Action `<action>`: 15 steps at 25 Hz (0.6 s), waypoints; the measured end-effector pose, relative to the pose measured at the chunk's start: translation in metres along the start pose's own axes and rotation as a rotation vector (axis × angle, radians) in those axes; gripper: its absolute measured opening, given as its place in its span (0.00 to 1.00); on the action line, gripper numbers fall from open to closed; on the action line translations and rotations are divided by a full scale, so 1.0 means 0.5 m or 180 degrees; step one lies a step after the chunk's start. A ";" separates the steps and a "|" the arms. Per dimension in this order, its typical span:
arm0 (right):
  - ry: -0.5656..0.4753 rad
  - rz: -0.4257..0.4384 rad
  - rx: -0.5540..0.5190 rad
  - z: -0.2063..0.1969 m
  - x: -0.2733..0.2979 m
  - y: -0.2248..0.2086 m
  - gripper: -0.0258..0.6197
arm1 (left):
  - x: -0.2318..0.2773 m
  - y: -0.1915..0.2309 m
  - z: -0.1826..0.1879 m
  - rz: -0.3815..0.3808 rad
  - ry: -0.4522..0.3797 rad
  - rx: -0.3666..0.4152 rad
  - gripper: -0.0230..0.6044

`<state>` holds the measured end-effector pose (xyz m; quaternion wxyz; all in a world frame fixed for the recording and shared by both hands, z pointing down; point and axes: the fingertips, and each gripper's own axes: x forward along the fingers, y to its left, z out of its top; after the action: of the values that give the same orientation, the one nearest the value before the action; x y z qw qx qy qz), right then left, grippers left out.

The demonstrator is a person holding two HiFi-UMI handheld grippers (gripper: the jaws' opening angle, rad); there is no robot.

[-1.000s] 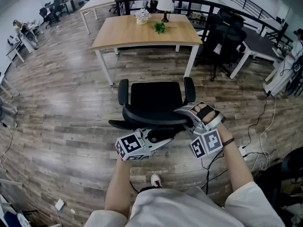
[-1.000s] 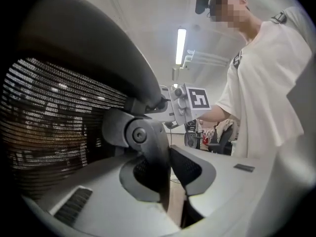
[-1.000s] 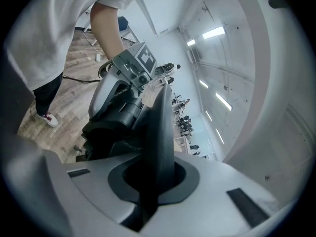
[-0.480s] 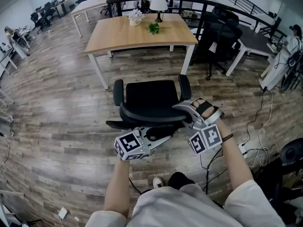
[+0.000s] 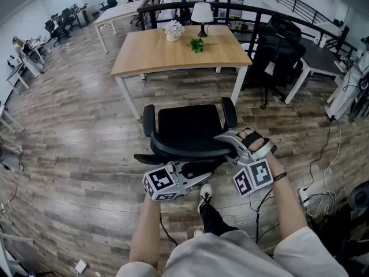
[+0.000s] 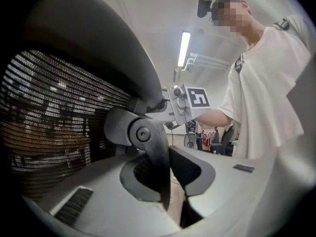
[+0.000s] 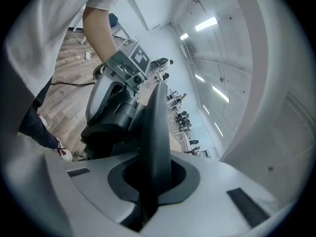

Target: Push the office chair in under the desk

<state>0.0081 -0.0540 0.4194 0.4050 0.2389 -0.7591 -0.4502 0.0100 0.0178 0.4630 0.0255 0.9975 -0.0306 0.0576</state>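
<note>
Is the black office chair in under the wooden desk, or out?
Out. The black office chair stands in front of the light wooden desk; floor shows between them.

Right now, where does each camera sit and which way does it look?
Head view: on the person's head, looking steeply down at the office chair and desk; both forearms, left gripper and right gripper show.
Left gripper view: on that gripper, looking along its jaws at a chair bracket and mesh backrest; the torso shows.
Right gripper view: on that gripper, looking along jaws shut on the backrest's rim; the left forearm and a shoe show.
Shared: each gripper view shows the other gripper.
</note>
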 end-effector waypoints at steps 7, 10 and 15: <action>0.0132 0.0126 0.0041 -0.030 0.099 -0.043 0.10 | -0.027 0.115 -0.004 -0.0060 0.0032 -0.0013 0.18; 0.0154 0.0112 0.0007 -0.049 0.139 -0.065 0.09 | -0.030 0.167 -0.005 -0.0072 0.0056 -0.0001 0.18; 0.0161 0.0200 0.0018 -0.082 0.214 -0.106 0.09 | -0.038 0.257 -0.002 -0.0035 0.0040 0.0001 0.17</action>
<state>-0.0178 -0.1772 0.4266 0.4372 0.2275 -0.7570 -0.4289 -0.0173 -0.1092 0.4677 0.0258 0.9973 -0.0249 0.0638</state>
